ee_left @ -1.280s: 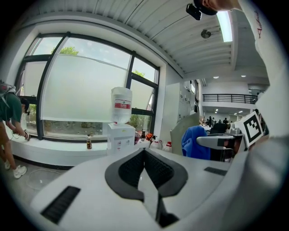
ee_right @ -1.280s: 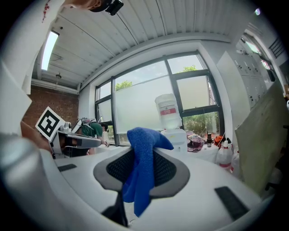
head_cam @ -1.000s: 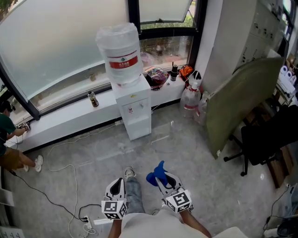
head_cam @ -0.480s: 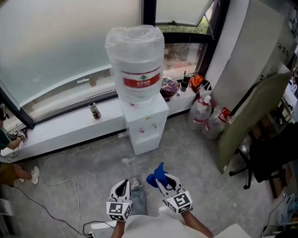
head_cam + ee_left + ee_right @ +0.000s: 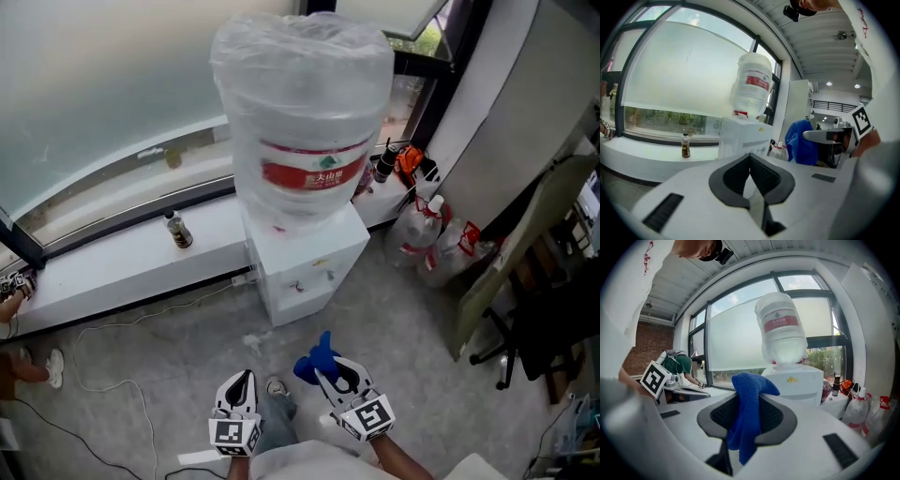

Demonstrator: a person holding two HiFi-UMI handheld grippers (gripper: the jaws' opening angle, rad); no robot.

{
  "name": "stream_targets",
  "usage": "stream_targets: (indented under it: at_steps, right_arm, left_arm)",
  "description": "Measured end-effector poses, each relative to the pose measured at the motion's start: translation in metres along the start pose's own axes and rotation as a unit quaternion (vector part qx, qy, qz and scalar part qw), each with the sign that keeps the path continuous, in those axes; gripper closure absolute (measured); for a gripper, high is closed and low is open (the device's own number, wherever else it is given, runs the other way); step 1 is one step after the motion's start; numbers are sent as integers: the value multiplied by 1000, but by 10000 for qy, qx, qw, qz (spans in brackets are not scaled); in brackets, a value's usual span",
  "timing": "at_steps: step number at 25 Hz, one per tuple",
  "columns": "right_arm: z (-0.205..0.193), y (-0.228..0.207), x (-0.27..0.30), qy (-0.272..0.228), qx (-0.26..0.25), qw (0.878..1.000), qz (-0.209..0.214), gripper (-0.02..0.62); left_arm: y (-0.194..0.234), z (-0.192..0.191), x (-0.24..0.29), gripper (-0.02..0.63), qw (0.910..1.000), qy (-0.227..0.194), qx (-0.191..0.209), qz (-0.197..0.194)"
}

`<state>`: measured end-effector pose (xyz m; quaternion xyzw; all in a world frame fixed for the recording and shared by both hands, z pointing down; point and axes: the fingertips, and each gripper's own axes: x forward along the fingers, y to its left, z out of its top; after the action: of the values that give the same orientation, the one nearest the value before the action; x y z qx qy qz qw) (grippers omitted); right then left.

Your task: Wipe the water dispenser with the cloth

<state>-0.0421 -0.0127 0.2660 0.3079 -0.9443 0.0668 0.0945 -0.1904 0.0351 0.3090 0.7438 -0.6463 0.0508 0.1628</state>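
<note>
The white water dispenser (image 5: 305, 272) stands against the window sill, carrying a large clear bottle (image 5: 305, 131) with a red label. It also shows ahead in the left gripper view (image 5: 740, 138) and the right gripper view (image 5: 797, 383). My right gripper (image 5: 328, 370) is shut on a blue cloth (image 5: 314, 361), which sticks up between its jaws (image 5: 747, 413). My left gripper (image 5: 239, 389) is shut with nothing in it. Both hang low in front of the dispenser, apart from it.
A small bottle (image 5: 176, 230) stands on the white sill left of the dispenser. Plastic bottles (image 5: 422, 239) and bags sit on the floor at its right, beside a tall grey cabinet (image 5: 525, 122). A cable (image 5: 112, 375) runs over the floor. A person's hand (image 5: 7, 300) shows at far left.
The view has closed in on the dispenser, which now looks much larger and nearer. Both grippers keep their places low in the view, the cloth still held.
</note>
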Motion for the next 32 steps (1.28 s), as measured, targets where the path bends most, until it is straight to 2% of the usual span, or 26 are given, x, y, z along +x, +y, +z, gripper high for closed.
stream_targets:
  at_steps: [4, 9, 13, 16, 20, 25, 29, 32]
  right_arm:
    - [-77, -31, 21, -106, -103, 9997, -178, 480]
    - [-192, -61, 36, -9, 83, 9988, -491, 480]
    - [-237, -69, 47, -268, -86, 9979, -583, 481]
    - [-279, -69, 64, -296, -83, 9979, -574, 482]
    - [-334, -70, 97, -254, -147, 9987, -427, 480]
    - [-371, -64, 149, -464, -255, 9984, -214, 482]
    - [-381, -61, 174, -560, -389, 9977, 65, 482]
    - [-389, -51, 193, -483, -643, 9960, 402, 482]
  left_arm:
    - [21, -64, 28, 594, 9993, -203, 287, 116]
    - [66, -144, 47, 594, 9973, -213, 275, 651]
    - [98, -186, 48, 594, 9939, -383, 220, 1010]
    - [115, -232, 48, 594, 9922, -268, 284, 1185]
    - [132, -287, 39, 594, 9881, -172, 81, 1524]
    - [148, -311, 18, 594, 9815, -256, 2, 1897]
    - [139, -312, 19, 594, 9806, -327, 106, 1928]
    - [134, -315, 19, 594, 9763, -459, -92, 2114]
